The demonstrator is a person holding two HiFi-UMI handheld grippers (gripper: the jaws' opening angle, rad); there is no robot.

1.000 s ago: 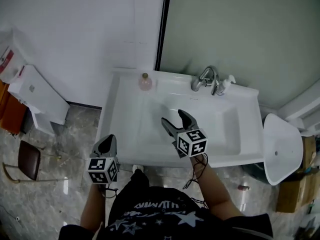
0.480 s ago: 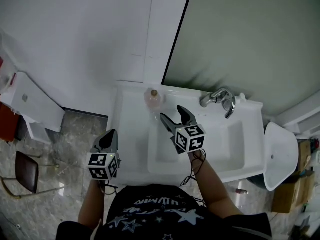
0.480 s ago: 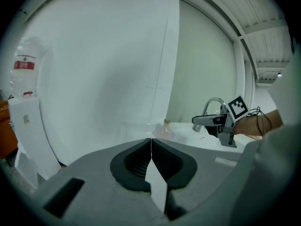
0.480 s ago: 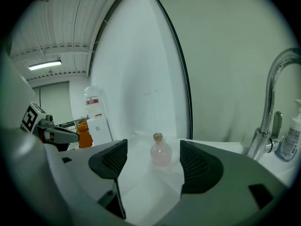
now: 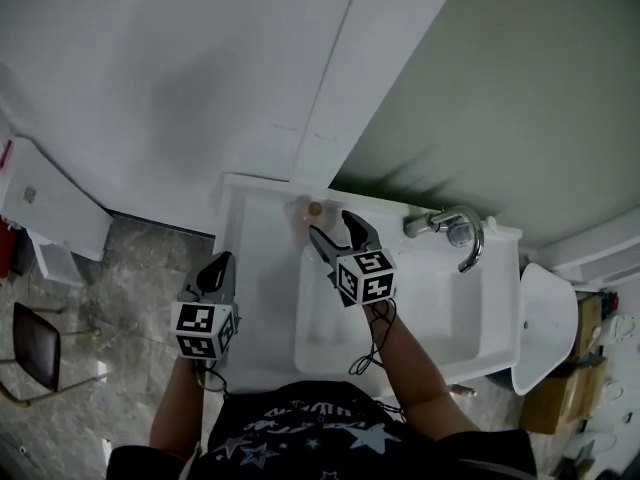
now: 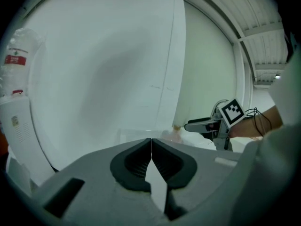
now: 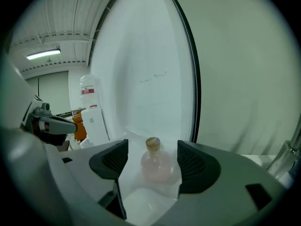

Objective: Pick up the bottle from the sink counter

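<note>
A small round pinkish bottle with a tan cap stands at the back left corner of the white sink counter; the head view shows it as a bottle just beyond my right gripper. That right gripper is open, its jaws wide on either side of the bottle and apart from it. My left gripper hangs at the counter's left edge, and in its own view the left gripper is shut with nothing in it.
A chrome tap rises at the back right of the sink basin. White wall and a green panel stand behind. A white bin lid is at the right, a white cabinet and a chair at the left.
My right gripper has moved forward and left toward the bottle, which now lies between its open jaws. The head view has swung, and the left gripper has barely moved.
</note>
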